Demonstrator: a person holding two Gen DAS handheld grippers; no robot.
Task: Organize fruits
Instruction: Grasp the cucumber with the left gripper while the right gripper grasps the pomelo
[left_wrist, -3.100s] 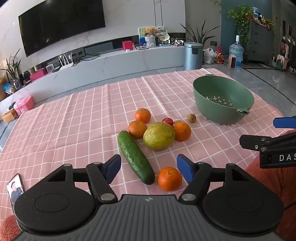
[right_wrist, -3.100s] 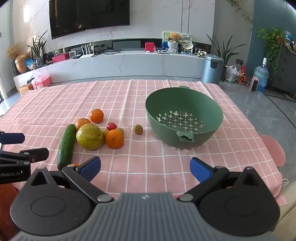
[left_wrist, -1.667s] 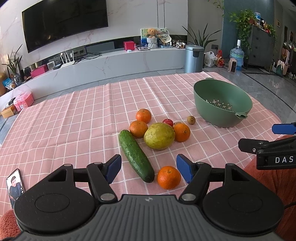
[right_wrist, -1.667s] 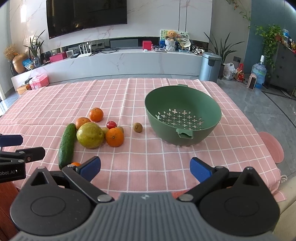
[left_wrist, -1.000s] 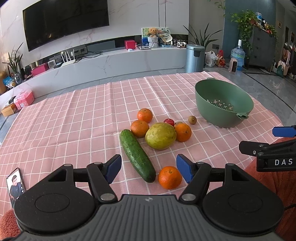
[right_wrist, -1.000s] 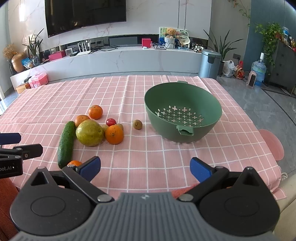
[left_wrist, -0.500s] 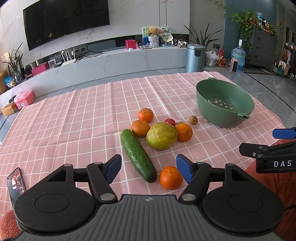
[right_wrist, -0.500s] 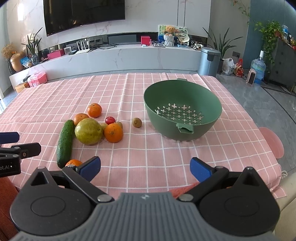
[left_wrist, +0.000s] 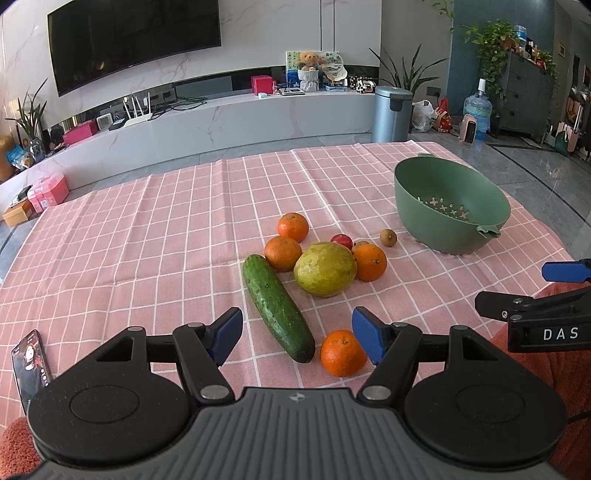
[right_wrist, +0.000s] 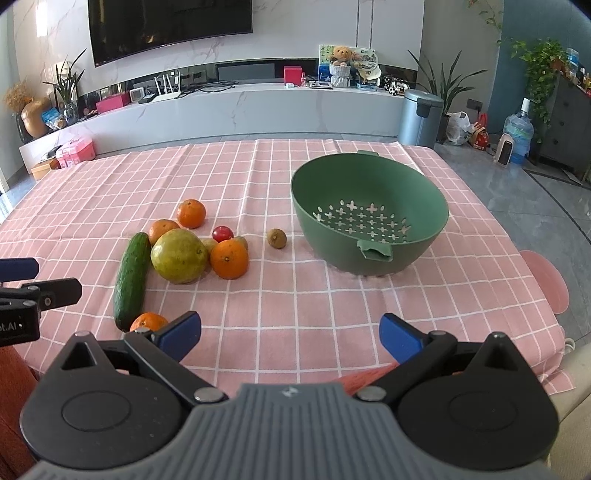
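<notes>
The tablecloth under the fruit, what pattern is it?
The tablecloth is pink with a white grid check, clearest in the right wrist view.

Left gripper (left_wrist: 297, 334) at bottom center, jaws spread wide, nothing between them. Cucumber (left_wrist: 277, 306) runs diagonally at center frame, near end just beside the closest orange (left_wrist: 342, 353), which sits against the right blue finger (left_wrist: 365, 339). Big yellow-green fruit (left_wrist: 325, 268) mid-frame, ringed by three more oranges and a small red fruit (left_wrist: 341, 240). Green colander (left_wrist: 451, 209) right of center, empty, small brown fruit (left_wrist: 388, 236) near its left side. Right gripper (left_wrist: 565, 284) pokes in at right edge. Phone (left_wrist: 31, 363) lower left on pink checked cloth (left_wrist: 147, 240).
</notes>
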